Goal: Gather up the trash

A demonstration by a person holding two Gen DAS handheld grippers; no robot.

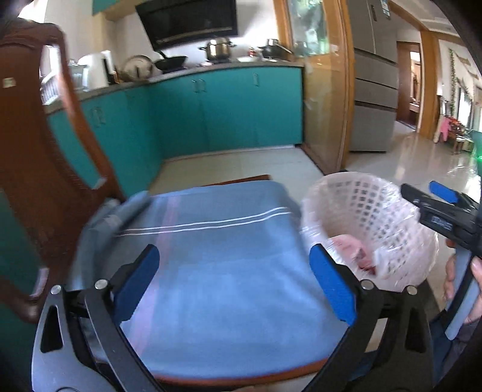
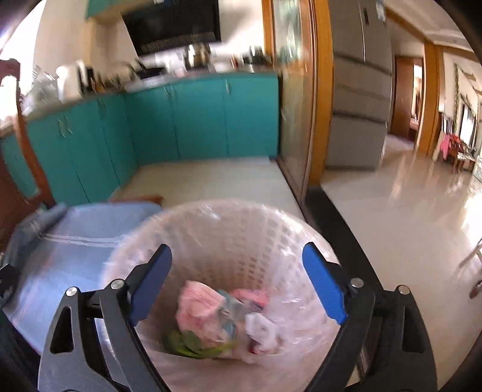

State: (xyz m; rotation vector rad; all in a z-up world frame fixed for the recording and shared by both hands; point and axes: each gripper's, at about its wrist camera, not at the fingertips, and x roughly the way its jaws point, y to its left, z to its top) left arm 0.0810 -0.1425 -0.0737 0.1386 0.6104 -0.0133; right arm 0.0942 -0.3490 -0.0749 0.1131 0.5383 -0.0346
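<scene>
Both the left gripper (image 1: 233, 286) and right gripper (image 2: 238, 282) have jaws released and empty, trash (image 2: 223, 322) sits in the lined basket (image 2: 223, 223) at 3 o'clock of the blue-cushioned chair (image 1: 211, 271), so I'd scan for leftovers before closing.

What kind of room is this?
Most likely a home kitchen: teal cabinets under a counter holding a steel pot and a wok, a range hood above, and a grey fridge at the doorway.
</scene>
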